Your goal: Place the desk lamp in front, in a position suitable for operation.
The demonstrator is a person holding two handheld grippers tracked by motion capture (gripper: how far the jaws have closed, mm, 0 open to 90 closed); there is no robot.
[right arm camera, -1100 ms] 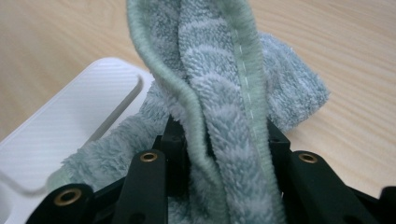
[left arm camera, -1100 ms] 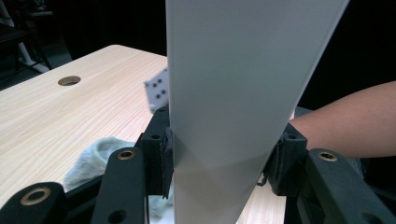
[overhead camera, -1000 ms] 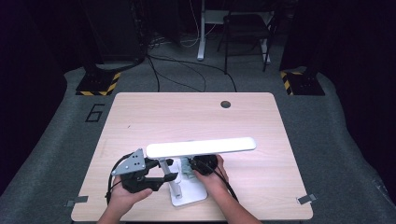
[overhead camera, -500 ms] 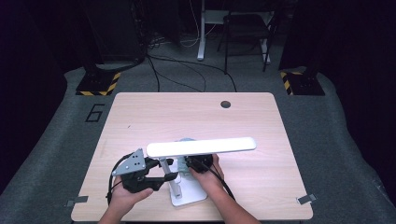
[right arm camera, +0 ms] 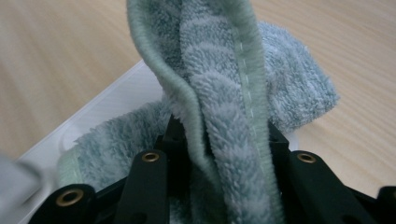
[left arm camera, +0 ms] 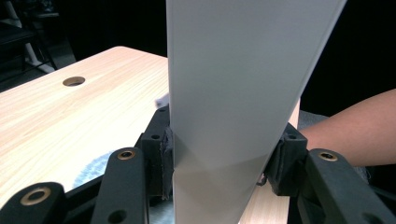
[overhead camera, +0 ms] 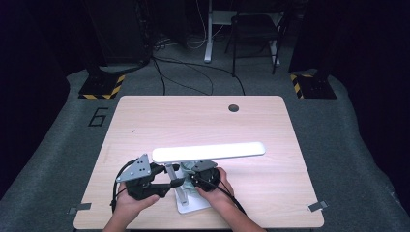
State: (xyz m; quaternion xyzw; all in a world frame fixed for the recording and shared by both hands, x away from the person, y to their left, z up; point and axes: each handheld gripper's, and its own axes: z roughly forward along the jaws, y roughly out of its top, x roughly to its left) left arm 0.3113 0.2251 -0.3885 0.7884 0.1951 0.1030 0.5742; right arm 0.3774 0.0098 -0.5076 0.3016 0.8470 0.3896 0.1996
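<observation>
I had the desk lamp standing near my edge of the table, and everything else sat around it. My left gripper was clamped partway closed on the lamp's flat white post, pads pressed to both of its sides. My right gripper was closed on a bunched grey-green terry cloth; its jaws had just been closing further on that wad, which lay against the lamp's white base, right of the post.

I judged the risks this way: the lamp's long lit head hung wide above a small base, so a hard wipe could twist the lamp in my left grip. The thick cloth could also slip from the pads, or snag the post as I dragged it.
</observation>
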